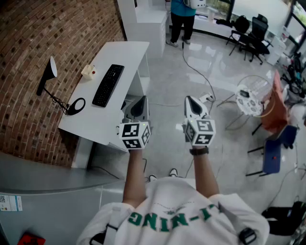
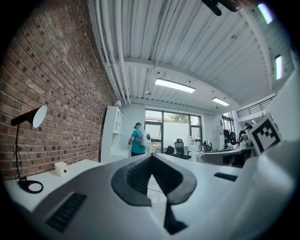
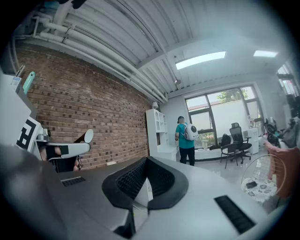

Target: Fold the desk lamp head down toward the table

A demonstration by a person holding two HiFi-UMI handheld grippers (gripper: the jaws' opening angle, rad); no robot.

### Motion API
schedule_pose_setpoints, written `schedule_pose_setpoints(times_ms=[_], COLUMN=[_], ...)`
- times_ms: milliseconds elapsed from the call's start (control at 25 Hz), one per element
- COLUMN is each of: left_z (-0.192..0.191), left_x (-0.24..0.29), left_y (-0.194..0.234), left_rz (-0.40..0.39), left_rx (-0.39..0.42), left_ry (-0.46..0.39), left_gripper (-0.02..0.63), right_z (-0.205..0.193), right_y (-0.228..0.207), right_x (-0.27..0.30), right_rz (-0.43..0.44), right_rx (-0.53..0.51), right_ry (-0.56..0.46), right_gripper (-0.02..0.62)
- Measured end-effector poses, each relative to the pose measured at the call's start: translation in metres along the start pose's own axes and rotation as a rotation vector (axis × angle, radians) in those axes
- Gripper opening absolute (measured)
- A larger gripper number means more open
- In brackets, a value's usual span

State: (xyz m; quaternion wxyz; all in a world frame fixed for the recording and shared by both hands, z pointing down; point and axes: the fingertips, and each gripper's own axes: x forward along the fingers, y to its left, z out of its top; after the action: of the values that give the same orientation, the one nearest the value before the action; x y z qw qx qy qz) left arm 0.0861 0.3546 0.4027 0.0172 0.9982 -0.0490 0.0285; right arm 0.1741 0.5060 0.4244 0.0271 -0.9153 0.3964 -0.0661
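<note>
White desk (image 1: 130, 56) along brick wall (image 1: 28, 43); on it, desk lamp (image 1: 76, 106) upright at near end; cream box (image 1: 89, 72); black keyboard (image 1: 108, 84)

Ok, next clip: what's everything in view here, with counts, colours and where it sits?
desk: one, white, against the brick wall at left
desk lamp: one, black, near end of the desk, head raised
keyboard: one, black, middle of the desk
small box: one, cream with a red dot, between lamp and keyboard
shelf unit: one, white, beyond the desk
person: one, teal top, standing at the far end
office chairs: at least two, black, far right
chair: one, blue, right edge
cable: one, dark, across the floor
left gripper: one, white, jaws together, empty
right gripper: one, white, jaws together, empty
</note>
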Motion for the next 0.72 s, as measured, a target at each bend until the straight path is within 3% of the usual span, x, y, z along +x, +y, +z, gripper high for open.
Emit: schedule_pose_setpoints(times_ms=[440,720], left_z=[-0.010,-0.029], left_x=[0.031,0.030], left_y=[-0.039,-0.042], left_rz=[-0.018,0.023], left_rx=[-0.003,0.004], left_ry=[0.019,0.048], left_gripper=[0.000,0.000], right_z=[-0.008,-0.023], right_y=[-0.051,-0.057], right_x=[-0.009,0.003], right_rz=[-0.013,0.042], right_rx=[0.043,0.128], right_ry=[-0.001,-0.023], right_gripper=[0.005,0.005])
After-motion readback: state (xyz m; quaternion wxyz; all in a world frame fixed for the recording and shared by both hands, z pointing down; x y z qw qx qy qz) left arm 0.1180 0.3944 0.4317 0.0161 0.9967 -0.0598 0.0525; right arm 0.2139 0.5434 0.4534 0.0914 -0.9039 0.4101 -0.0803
